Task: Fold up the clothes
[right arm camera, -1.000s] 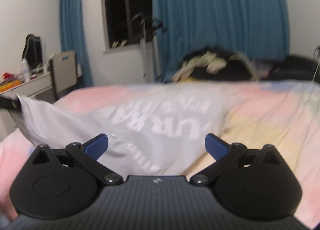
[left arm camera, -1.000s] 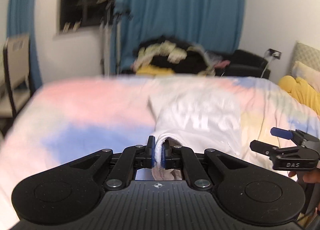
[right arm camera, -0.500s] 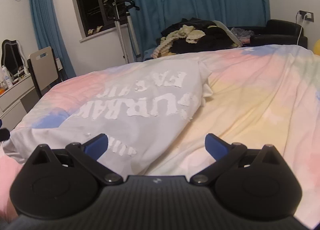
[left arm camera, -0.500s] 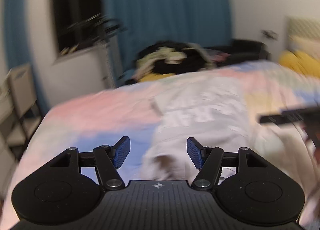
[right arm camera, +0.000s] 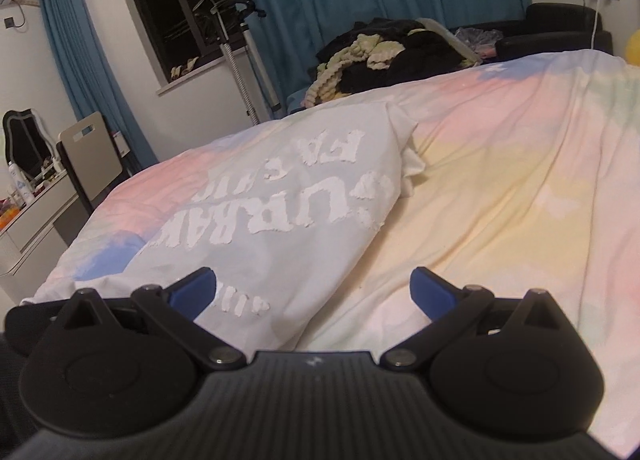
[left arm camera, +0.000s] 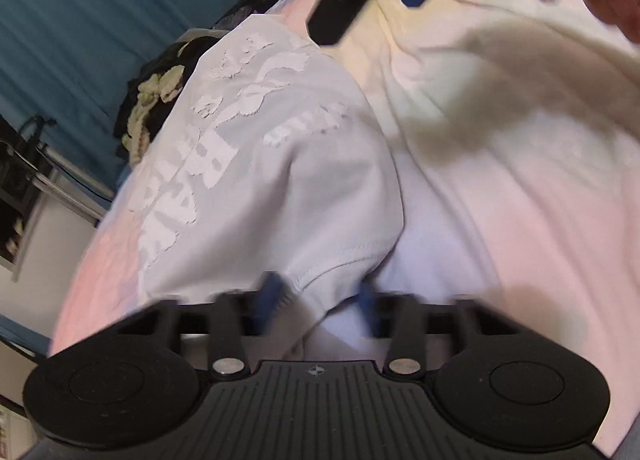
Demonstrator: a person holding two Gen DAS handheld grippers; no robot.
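A: Where's the shirt?

B: The white T-shirt (right arm camera: 288,212) lies on the pastel bedspread (right arm camera: 500,200). It's soft and light, and the stitched hem is the place to pinch.

A: And the 2 tools?

B: The left gripper (left arm camera: 316,300) gapes around that hem, the right gripper (right arm camera: 312,288) gapes empty.

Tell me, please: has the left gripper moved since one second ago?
Yes. The left gripper has tilted and dropped toward the shirt: the blue curtain, level and centred before, now sits slanted in the upper left corner.
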